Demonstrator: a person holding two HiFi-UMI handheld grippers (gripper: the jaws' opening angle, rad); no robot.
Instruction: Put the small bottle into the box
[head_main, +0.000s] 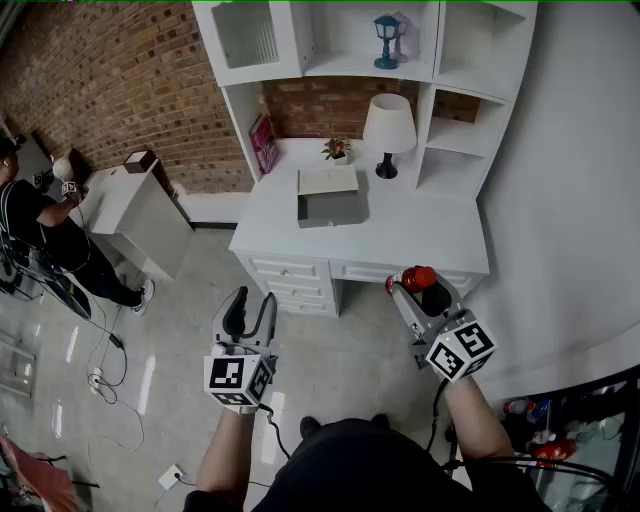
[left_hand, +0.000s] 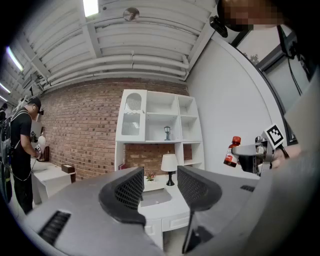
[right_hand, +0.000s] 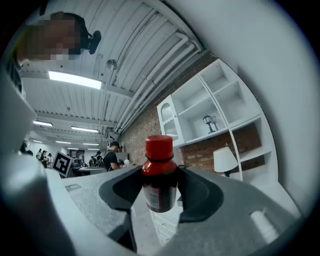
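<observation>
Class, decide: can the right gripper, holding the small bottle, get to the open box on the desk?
Probably yes. The right gripper grips the small bottle, the box lies open on the desk ahead, nothing stands between them, and the lamp stands aside.

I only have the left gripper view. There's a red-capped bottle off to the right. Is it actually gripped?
Observer: Yes. The right gripper view shows the right gripper with its jaws pressed on both sides of the small bottle, cap up.
Operator: Is the box open?
Observer: Yes. In the head view the box has its lid up at the back, on the white desk left of the lamp.
Operator: Bottle over it yet?
Observer: No. It shows at the desk's front right edge.
</observation>
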